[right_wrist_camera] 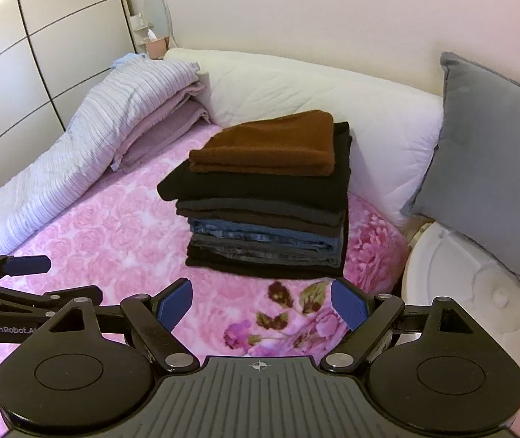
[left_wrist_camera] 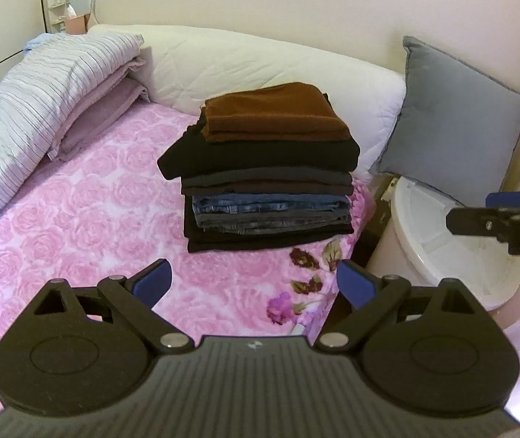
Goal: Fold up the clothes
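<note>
Stack of folded dark garments topped by a brown knit (left_wrist_camera: 274,113) on the pink rose-patterned bed (left_wrist_camera: 77,219); both grippers' fingers released and empty before stack; no unfolded clothes visible, folding seemingly complete.

A stack (right_wrist_camera: 267,197) of folded clothes sits mid-frame on the pink bed (right_wrist_camera: 114,241), a brown piece (right_wrist_camera: 270,144) on top, black ones and jeans below. The right tool (right_wrist_camera: 260,308) hangs open and empty at the bottom, pads apart. The left tool (right_wrist_camera: 41,281) pokes in at lower left. A grey cushion (right_wrist_camera: 493,168) leans at right.
</note>
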A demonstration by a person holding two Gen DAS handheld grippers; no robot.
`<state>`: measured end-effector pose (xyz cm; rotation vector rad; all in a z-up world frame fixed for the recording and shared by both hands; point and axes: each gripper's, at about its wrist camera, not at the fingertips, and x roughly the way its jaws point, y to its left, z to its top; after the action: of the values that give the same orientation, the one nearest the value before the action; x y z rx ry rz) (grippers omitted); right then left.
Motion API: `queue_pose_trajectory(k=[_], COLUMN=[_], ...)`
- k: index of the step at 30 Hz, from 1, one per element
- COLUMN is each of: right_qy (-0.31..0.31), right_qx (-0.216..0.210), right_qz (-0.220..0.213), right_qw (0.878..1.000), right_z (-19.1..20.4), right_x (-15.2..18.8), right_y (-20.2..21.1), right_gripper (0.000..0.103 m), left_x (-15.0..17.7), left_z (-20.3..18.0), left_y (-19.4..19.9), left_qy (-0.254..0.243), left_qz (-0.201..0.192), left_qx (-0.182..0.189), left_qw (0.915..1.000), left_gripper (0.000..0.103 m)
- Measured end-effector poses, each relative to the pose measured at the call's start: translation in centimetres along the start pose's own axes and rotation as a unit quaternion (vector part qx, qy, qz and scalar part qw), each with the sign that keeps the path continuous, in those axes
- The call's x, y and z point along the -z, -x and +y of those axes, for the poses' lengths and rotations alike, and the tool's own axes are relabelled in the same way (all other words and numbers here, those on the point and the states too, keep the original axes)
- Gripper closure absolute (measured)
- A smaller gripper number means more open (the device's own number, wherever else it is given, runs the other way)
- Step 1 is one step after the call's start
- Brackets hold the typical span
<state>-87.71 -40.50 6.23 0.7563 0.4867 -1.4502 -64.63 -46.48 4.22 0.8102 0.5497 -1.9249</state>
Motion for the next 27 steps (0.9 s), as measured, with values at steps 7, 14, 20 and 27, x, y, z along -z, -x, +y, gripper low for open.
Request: queue_pose_trajectory(k=[7, 14, 20, 27], right_qy=[0.002, 0.006, 0.005, 0.006], right_qx=[-0.004, 0.002, 0.01, 0.001], right_qz=[-0.004, -0.001, 0.006, 0.023], right_qw=[1.0, 1.0, 1.0, 1.0], right_z=[-0.2, 0.2, 0.9, 1.8], right_x=[-0.2, -0.7, -1.1, -1.1], right_y=[0.6, 1.0, 0.1, -1.1], right_gripper=[0.017, 0.017, 0.017, 0.017], left_x=[-0.7, -1.5, -1.3, -1.1], left_z=[-0.6, -0.6, -1.1, 0.1], left_y=[0.3, 0.4, -0.2, -0.1], left_qy=[0.033, 0.043, 0.015, 0.032], left_qz=[0.0, 0.003, 0.012, 0.014], left_qx=[-0.004, -0.004, -0.023, -0.033], left_qw=[0.9995, 0.9991, 0.9995, 0.9988], left_gripper=[0.008, 0.008, 0.01, 0.011])
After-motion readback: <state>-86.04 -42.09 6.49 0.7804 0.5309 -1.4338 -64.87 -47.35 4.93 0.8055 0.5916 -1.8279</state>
